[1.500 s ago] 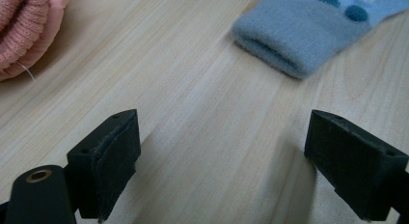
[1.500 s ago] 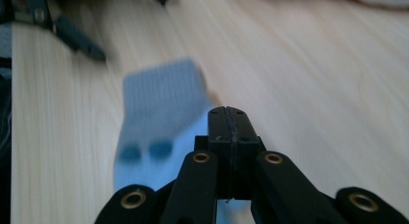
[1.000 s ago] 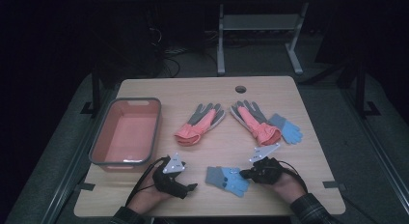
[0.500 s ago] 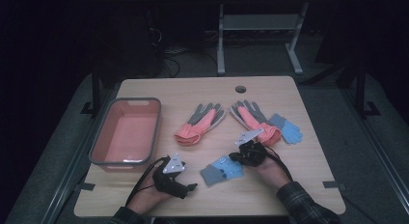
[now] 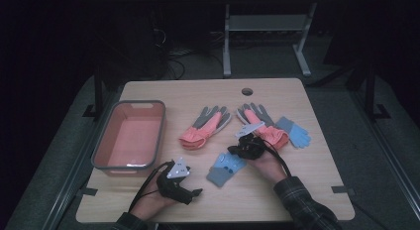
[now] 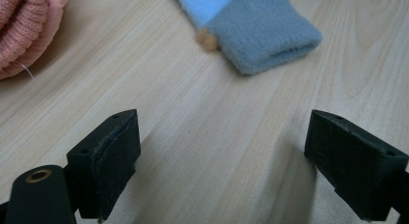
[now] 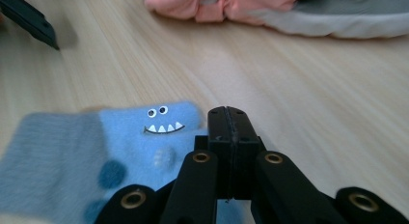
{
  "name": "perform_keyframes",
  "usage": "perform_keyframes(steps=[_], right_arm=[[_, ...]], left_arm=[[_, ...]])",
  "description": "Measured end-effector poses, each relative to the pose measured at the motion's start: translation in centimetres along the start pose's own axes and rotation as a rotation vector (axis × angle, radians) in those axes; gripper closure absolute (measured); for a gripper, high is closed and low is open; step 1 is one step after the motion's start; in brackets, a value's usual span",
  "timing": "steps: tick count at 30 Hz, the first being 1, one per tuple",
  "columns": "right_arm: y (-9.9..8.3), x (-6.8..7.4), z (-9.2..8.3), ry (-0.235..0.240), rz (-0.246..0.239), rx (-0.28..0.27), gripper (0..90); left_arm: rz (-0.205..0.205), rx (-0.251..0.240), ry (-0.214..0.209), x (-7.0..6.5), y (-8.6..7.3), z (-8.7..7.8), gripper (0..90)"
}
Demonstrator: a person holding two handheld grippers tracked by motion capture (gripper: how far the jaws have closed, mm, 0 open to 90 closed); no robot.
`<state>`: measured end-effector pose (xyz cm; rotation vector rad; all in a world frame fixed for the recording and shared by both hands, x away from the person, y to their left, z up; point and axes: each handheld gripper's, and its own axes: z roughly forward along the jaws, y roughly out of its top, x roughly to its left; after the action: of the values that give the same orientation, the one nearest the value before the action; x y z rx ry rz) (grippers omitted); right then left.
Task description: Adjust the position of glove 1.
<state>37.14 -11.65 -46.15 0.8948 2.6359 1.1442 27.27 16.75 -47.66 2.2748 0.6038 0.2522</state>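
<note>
A blue glove with a monster face (image 5: 224, 168) (image 7: 144, 137) lies on the wooden table (image 5: 307, 190) near the front middle. My right gripper (image 5: 234, 153) (image 7: 230, 119) is shut, its jaws pressed together at the finger end of that glove and pinching its edge. My left gripper (image 5: 194, 192) (image 6: 222, 156) rests on the table at the front left, open, with bare wood between its jaws. The blue glove's grey-blue cuff (image 6: 265, 40) lies a short way ahead of it.
A grey tray with a red inside (image 5: 161, 126) stands at the left. Two pink and grey gloves (image 5: 205, 126) (image 5: 265, 126) lie mid-table, with another light blue glove (image 5: 296, 132) beside the right one. A round hole (image 5: 247, 91) is near the table's far edge.
My right gripper has moved away from the front edge toward the pink gloves, dragging the blue glove a little with it. The left gripper has stayed put.
</note>
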Motion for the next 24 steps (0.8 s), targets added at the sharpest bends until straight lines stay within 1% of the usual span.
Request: perform_keyframes(steps=[1,2,4,5,6,7,8,9,10,11,12,13,14,15,19,20,21,22,23,24], right_arm=[[0.0,-0.1,-0.4,0.002,0.006,-0.012,89.7],[0.0,-0.1,-0.4,0.002,0.006,-0.012,89.7],[-0.1,-0.4,-2.0,-0.009,0.011,-0.046,89.7],[-0.1,-0.6,-2.6,-0.011,0.012,-0.039,89.7],[-0.3,-1.1,-4.2,-0.038,0.007,-0.057,89.3],[-0.3,-1.1,-4.2,-0.038,0.007,-0.057,89.3],[-0.8,-1.8,-5.7,-0.058,0.033,-0.071,88.7],[-0.8,-1.8,-5.7,-0.058,0.033,-0.071,88.7],[-1.1,-2.3,-6.4,-0.075,0.034,-0.080,88.8],[-1.8,-3.2,-7.6,-0.102,0.060,-0.094,88.7],[-2.0,-3.5,-8.1,-0.111,0.071,-0.096,88.5],[-2.0,-3.5,-8.1,-0.111,0.071,-0.096,88.5],[-2.8,-4.5,-9.3,-0.140,0.094,-0.110,88.2],[-2.8,-4.5,-9.3,-0.140,0.094,-0.110,88.2],[-4.2,-6.2,-11.4,-0.195,0.130,-0.124,87.4],[-5.0,-6.8,-12.0,-0.211,0.167,-0.120,86.8],[-5.0,-6.8,-12.0,-0.211,0.167,-0.120,86.8],[-5.4,-7.2,-12.3,-0.228,0.169,-0.118,86.6],[-6.1,-7.7,-12.8,-0.248,0.182,-0.109,86.0],[-6.4,-8.0,-12.9,-0.254,0.190,-0.104,85.6]], left_arm=[[0.000,0.000,0.000,0.0,0.0,0.0,11.9],[0.000,0.001,0.000,0.0,0.0,0.0,11.9],[-0.002,-0.002,0.000,0.0,0.0,0.0,11.9],[-0.003,-0.002,0.000,-0.1,0.0,0.0,11.9],[-0.004,-0.002,0.000,-0.1,0.0,0.0,11.9],[-0.004,-0.002,0.000,-0.1,0.0,0.0,11.9],[-0.005,-0.001,-0.001,-0.1,0.0,0.0,11.9],[-0.004,-0.002,-0.001,-0.1,0.0,0.0,11.9],[-0.003,-0.002,-0.001,-0.1,0.0,0.0,11.9],[-0.003,-0.002,-0.001,0.0,0.0,0.0,11.9],[-0.003,-0.002,0.000,0.0,0.0,0.0,11.9],[-0.003,-0.002,0.000,0.0,0.0,0.0,11.9],[-0.003,-0.002,0.001,-0.1,0.0,0.0,11.9],[-0.004,-0.002,0.000,-0.1,0.0,0.0,11.9],[-0.004,-0.002,0.000,-0.1,0.0,0.0,11.9],[-0.004,-0.002,0.000,-0.1,0.0,0.0,11.9],[-0.003,-0.002,0.000,0.0,0.0,0.0,11.9],[-0.003,-0.002,0.000,0.0,0.0,0.0,11.9],[-0.004,-0.002,0.000,0.0,0.0,0.0,11.9],[-0.004,-0.002,0.000,0.0,0.0,0.0,11.9]])
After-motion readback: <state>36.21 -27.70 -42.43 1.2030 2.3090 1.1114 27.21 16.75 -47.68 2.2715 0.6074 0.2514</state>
